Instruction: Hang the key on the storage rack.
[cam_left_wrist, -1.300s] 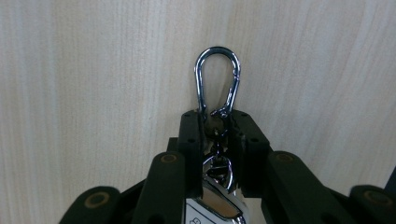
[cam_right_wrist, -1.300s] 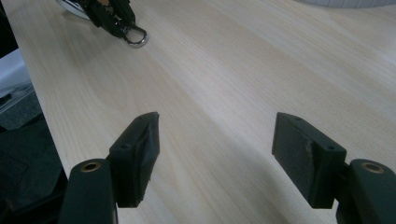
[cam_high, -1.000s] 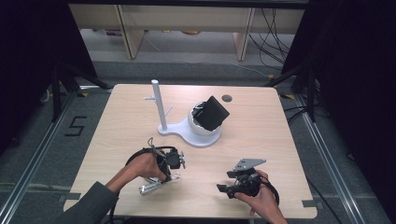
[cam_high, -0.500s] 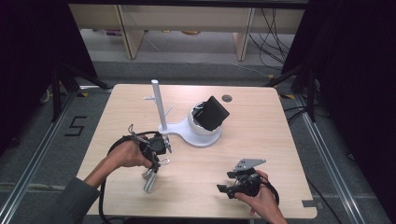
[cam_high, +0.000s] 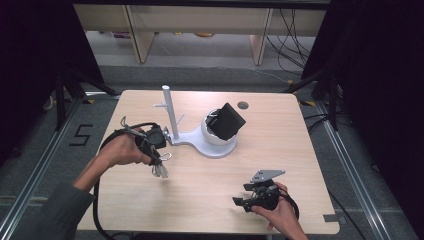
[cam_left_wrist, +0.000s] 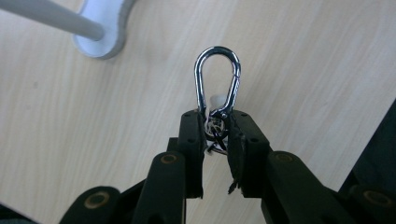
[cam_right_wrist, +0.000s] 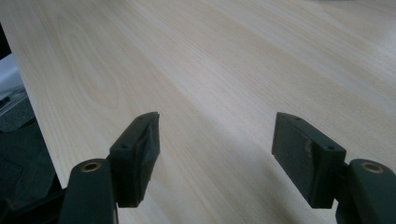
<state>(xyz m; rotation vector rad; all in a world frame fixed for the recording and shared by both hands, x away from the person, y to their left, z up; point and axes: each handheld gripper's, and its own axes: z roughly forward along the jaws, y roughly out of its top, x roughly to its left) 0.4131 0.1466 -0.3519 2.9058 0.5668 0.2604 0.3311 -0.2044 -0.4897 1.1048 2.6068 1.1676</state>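
The whole worktop (cam_high: 280, 150) is seen from a high view set above its near edge and faced forward and down. The left gripper (cam_left_wrist: 217, 135) view is carried close over the wood and aimed down at it. The right gripper (cam_right_wrist: 215, 154) view is held low, skimming the bare surface. The white stand (cam_high: 200, 142) is shared by the high and left gripper views.

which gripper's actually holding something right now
The left gripper: it is shut on the ring end of a silver carabiner. The right gripper stands open over bare table.
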